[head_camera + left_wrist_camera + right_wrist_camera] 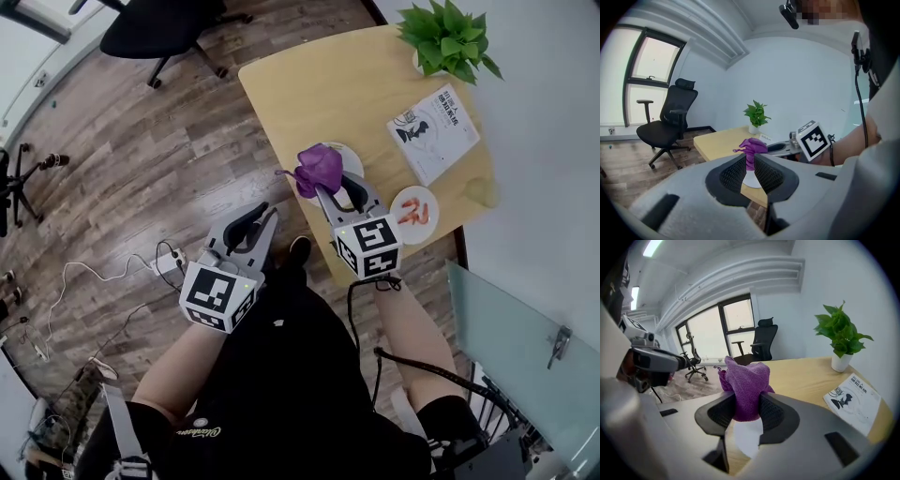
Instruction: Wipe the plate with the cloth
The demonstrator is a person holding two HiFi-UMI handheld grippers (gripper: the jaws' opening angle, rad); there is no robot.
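The floor (122, 159) takes up the left of the scene: dark wood planks with a streaky grain. A black office chair (159, 28) on castors stands at the far left, and thin white cables (94, 272) trail across the boards nearer in. That side is open, with clear space around the left gripper (265, 212), which hangs over the floor just off the table's left edge. In the left gripper view its ribbed black pads stand a narrow gap apart with nothing between them (750, 158).

The table (319, 84) is pale, smooth wood with rounded corners; its far-left half is bare.

The right gripper (342, 192) is over the table's near part, its fingers closed on the cloth (319, 167) — a bunched purple fabric of coarse weave, pinched at its lower end and flaring above the pads (745, 380). It sits directly over the plate (352, 161), a round white plate near the table's near-left edge. Whether cloth and plate touch cannot be told.

Just right of that gripper lies a second small white plate (414, 214) holding red pieces, close to the near edge. Further off lies a flat white book (433, 131), and at the far-right corner a leafy green plant (448, 37) stands in a white pot — this side is crowded and runs along the pale wall. A glass panel (511, 347) stands at the near right.
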